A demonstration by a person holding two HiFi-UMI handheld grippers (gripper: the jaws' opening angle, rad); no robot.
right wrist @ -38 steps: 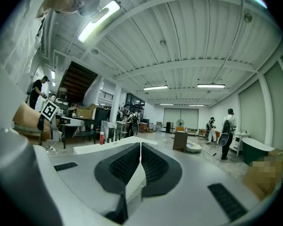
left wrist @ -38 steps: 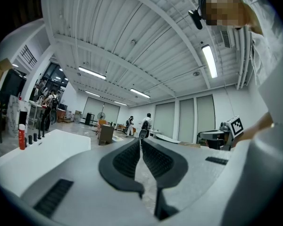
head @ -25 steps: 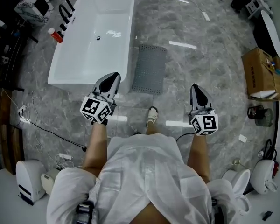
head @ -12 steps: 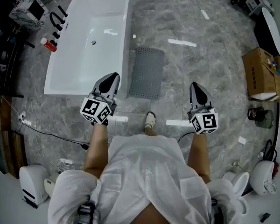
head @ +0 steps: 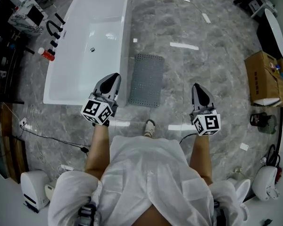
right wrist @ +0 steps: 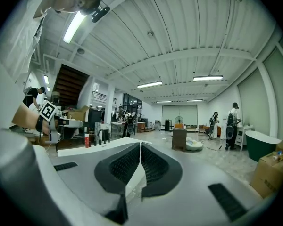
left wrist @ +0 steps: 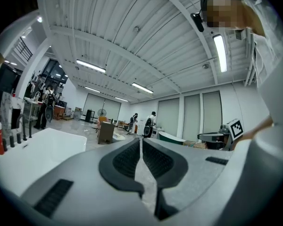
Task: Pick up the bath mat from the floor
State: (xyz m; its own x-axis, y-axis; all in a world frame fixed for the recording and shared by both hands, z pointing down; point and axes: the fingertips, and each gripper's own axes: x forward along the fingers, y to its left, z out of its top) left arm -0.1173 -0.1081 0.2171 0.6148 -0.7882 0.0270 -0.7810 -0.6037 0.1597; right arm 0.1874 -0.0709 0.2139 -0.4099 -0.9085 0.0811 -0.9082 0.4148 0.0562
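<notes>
The grey studded bath mat lies flat on the marble floor beside the white bathtub. My left gripper is held level in the air, shut and empty, over the tub's near corner and left of the mat's near end. My right gripper is likewise shut and empty, to the right of the mat over bare floor. In the left gripper view the jaws meet with nothing between them; the right gripper view shows its jaws the same. The mat is in neither gripper view.
The person's foot stands just short of the mat. A red bottle and a black tap stand left of the tub. A cardboard box is at the right, cables and a white unit at lower left. People stand far off.
The mat, the tub and the red bottle have slid down the head view, toward the person. Both grippers keep their place in the picture and stay shut.
</notes>
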